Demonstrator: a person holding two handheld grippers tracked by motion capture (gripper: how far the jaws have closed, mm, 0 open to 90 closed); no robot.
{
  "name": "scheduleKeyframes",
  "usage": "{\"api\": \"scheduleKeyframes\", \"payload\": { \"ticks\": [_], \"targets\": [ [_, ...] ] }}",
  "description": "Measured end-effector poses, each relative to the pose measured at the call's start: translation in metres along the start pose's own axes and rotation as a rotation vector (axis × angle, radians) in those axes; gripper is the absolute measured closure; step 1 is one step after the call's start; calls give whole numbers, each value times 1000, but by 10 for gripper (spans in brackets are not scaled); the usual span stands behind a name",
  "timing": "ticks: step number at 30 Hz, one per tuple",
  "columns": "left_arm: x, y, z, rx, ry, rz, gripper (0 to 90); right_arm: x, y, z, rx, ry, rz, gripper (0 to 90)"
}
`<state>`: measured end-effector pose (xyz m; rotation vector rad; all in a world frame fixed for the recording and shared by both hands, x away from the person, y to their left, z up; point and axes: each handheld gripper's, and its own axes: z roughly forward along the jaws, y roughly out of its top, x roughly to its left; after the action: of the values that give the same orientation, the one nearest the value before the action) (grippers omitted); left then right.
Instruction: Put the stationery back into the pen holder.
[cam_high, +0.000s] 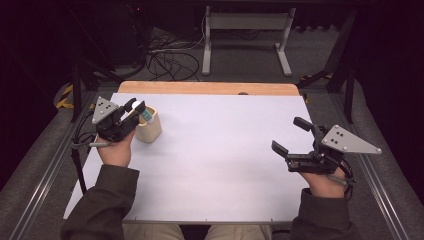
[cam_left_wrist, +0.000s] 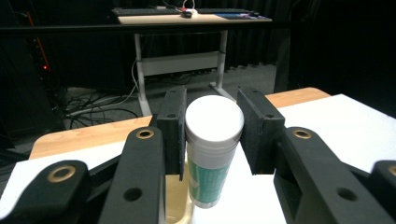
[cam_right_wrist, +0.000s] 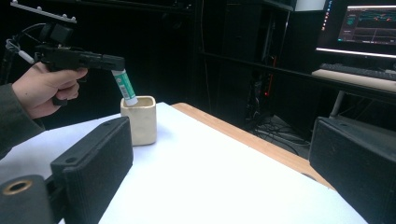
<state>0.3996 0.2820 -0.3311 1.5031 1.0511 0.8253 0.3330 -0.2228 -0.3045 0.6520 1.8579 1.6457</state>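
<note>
White-capped cylindrical tube with a green-and-white label (cam_left_wrist: 212, 149) is clamped at its upper part between the black pads of the left hand-held gripper (cam_high: 134, 111), whose jaws are closed against the tube's sides. The tube is tilted, and its lower end is dipped into the mouth of a cream-coloured square ceramic cup (cam_high: 149, 129); in the right gripper view the tube (cam_right_wrist: 124, 87) is seen slanting down from the gripper into the cup (cam_right_wrist: 139, 119).

The cup is stood near the far left corner of the worktop (cam_high: 220, 160), a rectangular board covered by a plain white sheet, with a strip of light wood left bare along its far edge (cam_high: 210, 88). The right hand-held gripper (cam_high: 292, 134) is held over the right side of the worktop, well apart from the cup, with its jaws spread wide and nothing between them.

The room around is kept dark. A grey carpeted floor is seen beyond the worktop, where a tangle of black cables (cam_high: 167, 60) is laid beside the pale metal frame of a second desk (cam_high: 245, 35). A keyboard (cam_left_wrist: 140, 10) is set on that desk's wooden top. To the side, a lit computer monitor (cam_right_wrist: 364, 28) is mounted above another keyboard (cam_right_wrist: 359, 72).
</note>
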Motion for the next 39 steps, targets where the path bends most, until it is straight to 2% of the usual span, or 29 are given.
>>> {"api": "scheduleKeyframes", "payload": {
  "ticks": [16,28,39],
  "targets": [
    [16,1,8,-12,41,-25,650,1,-1,1,0,-1,0,71],
    [21,-7,19,33,85,10,650,1,0,1,-1,-3,-1,71],
    [25,-22,29,75,94,2,650,0,0,0,-2,-4,2,71]
  ]
}}
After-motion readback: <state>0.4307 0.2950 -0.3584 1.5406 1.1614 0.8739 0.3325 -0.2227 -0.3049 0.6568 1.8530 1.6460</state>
